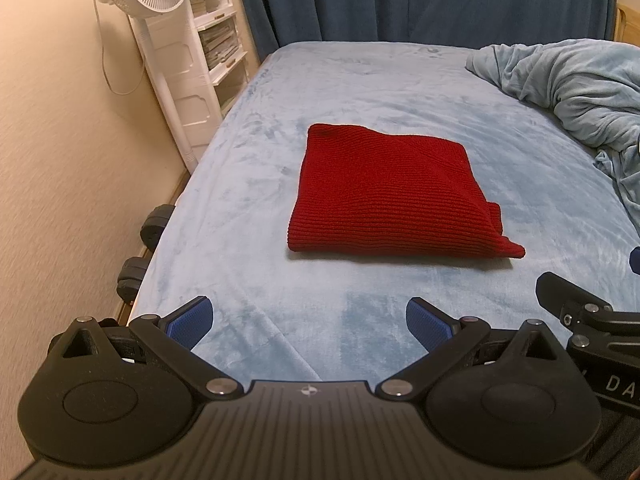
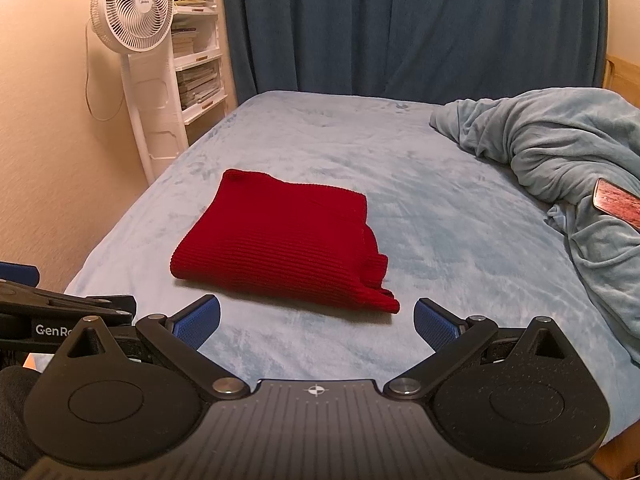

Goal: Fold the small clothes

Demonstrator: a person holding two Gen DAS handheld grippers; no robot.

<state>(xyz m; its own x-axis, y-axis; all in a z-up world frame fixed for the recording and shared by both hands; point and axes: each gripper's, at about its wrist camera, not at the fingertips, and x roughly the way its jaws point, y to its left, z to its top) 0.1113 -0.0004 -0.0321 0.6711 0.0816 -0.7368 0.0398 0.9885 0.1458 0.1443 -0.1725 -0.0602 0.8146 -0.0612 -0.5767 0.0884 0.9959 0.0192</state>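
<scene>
A: On the bed (image 1: 248,200), mid-sheet, closer to the left edge than the right — red knit garment (image 1: 384,196), folded into a rough square, lying flat. One loose bit sticks out at its near right corner.

B: Grippers?

A: Left gripper (image 1: 309,320) is spread wide, blue pads (image 1: 192,320) well apart, nothing between them. It hovers over the near edge of the bed, short of the garment, not touching it. Right gripper (image 2: 316,322) same deal: fingers splayed, empty, above the sheet just this side of the garment's near right corner. No contact w/ the knit.

B: They near each other?

A: Yes, side by side. The right one's black frame shows at the left cam's right border, and vice versa.

B: Other stuff on the bed?

A: Crumpled light-blue blanket (image 2: 560,148) heaped along the right edge, apart from the garment. A flat reddish item (image 2: 616,204) lies on it; can't tell what it is.

B: Off the bed?

A: White fan (image 2: 130,8) and white shelf unit (image 2: 200,76) at the far left corner, dark blue curtain (image 2: 400,24) behind the far edge.
</scene>
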